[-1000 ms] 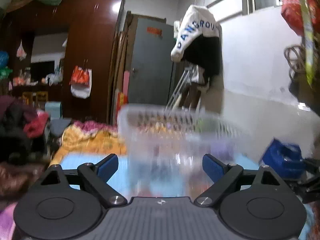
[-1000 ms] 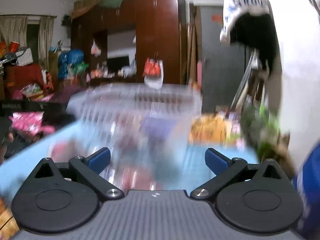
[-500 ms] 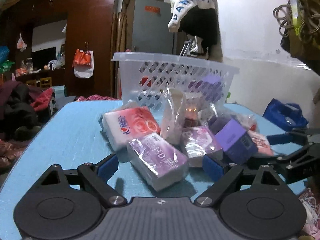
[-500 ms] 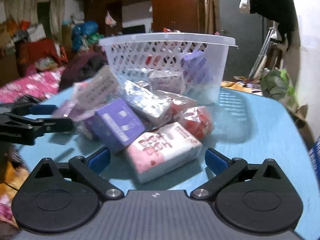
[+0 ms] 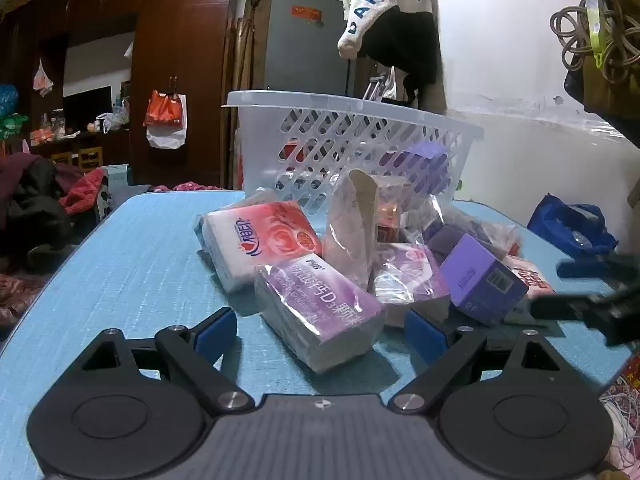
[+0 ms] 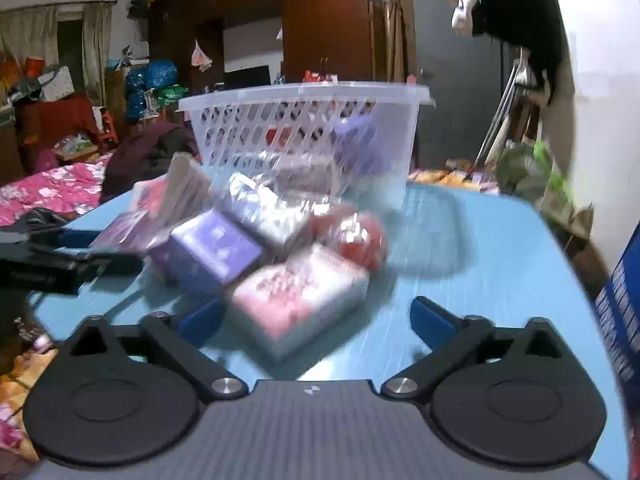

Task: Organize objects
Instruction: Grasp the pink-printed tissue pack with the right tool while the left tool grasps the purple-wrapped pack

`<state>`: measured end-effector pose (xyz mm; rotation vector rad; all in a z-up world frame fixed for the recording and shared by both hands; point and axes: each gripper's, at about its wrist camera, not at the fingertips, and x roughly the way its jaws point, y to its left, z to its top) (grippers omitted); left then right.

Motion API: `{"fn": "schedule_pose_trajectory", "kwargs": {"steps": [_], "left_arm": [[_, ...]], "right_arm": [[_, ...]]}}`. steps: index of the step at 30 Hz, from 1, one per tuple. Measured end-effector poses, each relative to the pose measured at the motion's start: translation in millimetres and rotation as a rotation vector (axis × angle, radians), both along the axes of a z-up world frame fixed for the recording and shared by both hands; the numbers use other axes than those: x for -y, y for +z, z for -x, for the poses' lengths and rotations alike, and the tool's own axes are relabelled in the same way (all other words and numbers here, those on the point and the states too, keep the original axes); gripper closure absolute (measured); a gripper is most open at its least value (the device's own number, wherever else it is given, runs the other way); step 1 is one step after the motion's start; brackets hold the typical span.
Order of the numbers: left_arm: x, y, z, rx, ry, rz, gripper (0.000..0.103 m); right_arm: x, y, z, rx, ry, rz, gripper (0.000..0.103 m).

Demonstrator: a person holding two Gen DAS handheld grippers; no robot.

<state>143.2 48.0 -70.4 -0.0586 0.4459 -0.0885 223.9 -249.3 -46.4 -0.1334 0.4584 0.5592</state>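
Note:
A pile of wrapped packs lies on the blue table [image 5: 132,280] in front of a white lattice basket [image 5: 344,136]. My left gripper [image 5: 320,332] is open, its jaws on either side of a purple tissue pack [image 5: 320,304]. Behind that pack lie a red and white pack [image 5: 260,244] and a purple box [image 5: 484,280]. My right gripper [image 6: 316,320] is open around a pink and white pack [image 6: 296,300]. The purple box [image 6: 212,248], a red bag [image 6: 356,236] and the basket [image 6: 312,128] show there too. The basket holds several items.
My right gripper shows at the right edge of the left wrist view [image 5: 588,304], and my left gripper at the left edge of the right wrist view [image 6: 48,260]. A blue bag [image 5: 568,232] sits beyond the table's right side. A bed and clutter lie to the left.
Both views dropped from the raised basket to the table, where the basket and the pile of packs came into view. Both grippers then moved closer to the pile.

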Motion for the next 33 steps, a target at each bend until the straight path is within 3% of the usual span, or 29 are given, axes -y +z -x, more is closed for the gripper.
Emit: {"fn": "schedule_pose_trajectory", "kwargs": {"steps": [6,8,9,11,13,16,20,33], "left_arm": [[-0.2,1.1,-3.4,-0.010,-0.011,0.007,0.010],[-0.5,1.1,-3.3,-0.008,-0.012,0.010,0.010],[-0.8,0.7,-3.2,-0.005,-0.010,0.011,0.015],[-0.8,-0.5,-2.1,0.011,0.004,0.001,0.038],[-0.3,-1.9,0.2,0.024,0.014,-0.006,0.045],[-2.9,-2.8,7.8,0.048,0.010,0.022,0.046],[-3.7,-0.8,20.8,0.087,0.021,0.002,0.046],[-14.0,1.2,28.1,0.131,0.010,0.035,0.046]], "right_arm": [[-28.6,-0.3,-35.3,-0.107,0.101,0.113,0.001],[-23.4,-0.9,-33.7,-0.106,0.102,0.085,0.014],[-20.1,-2.5,-29.5,-0.093,0.091,0.078,0.015],[-11.4,-5.1,-19.4,-0.086,0.075,0.044,0.015],[-1.2,-6.6,-7.3,-0.076,0.052,-0.001,0.015],[11.4,-7.4,3.5,-0.075,0.026,-0.066,0.015],[25.1,-8.9,11.0,-0.078,-0.006,-0.116,0.015],[40.1,2.8,19.6,0.028,-0.063,-0.162,0.015]]}}
